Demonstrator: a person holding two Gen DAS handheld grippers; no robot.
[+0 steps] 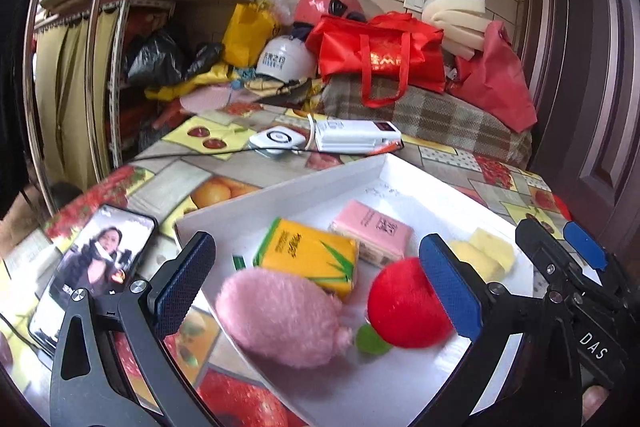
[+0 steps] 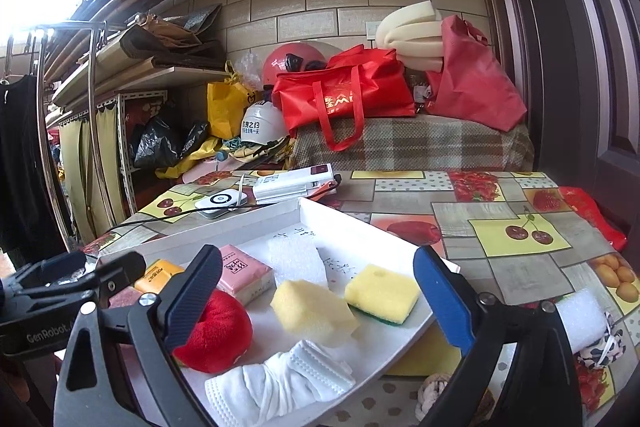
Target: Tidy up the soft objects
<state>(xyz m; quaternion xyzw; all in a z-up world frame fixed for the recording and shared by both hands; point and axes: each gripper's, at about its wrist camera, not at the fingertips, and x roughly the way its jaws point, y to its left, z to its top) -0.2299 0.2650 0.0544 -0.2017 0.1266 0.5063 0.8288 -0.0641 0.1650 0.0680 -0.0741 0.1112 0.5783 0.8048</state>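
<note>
A white tray (image 1: 280, 191) (image 2: 368, 227) lies on the patterned table. It holds a pink plush (image 1: 280, 315), a red plush apple (image 1: 404, 303) (image 2: 216, 335), a yellow tissue pack (image 1: 308, 251), a pink tissue pack (image 1: 372, 231) (image 2: 244, 271), two yellow sponges (image 2: 312, 311) (image 2: 380, 291) and a rolled white mask (image 2: 280, 383). My left gripper (image 1: 320, 287) is open above the pink plush and apple. My right gripper (image 2: 316, 303) is open above the sponges and mask. Both are empty.
A phone (image 1: 96, 267) lies left of the tray. A white power bank (image 1: 352, 135) and a white device (image 1: 276, 141) lie behind it. A rolled white cloth (image 2: 584, 319) and a yellow sponge (image 2: 428, 355) lie right of the tray. Bags and helmets crowd the back.
</note>
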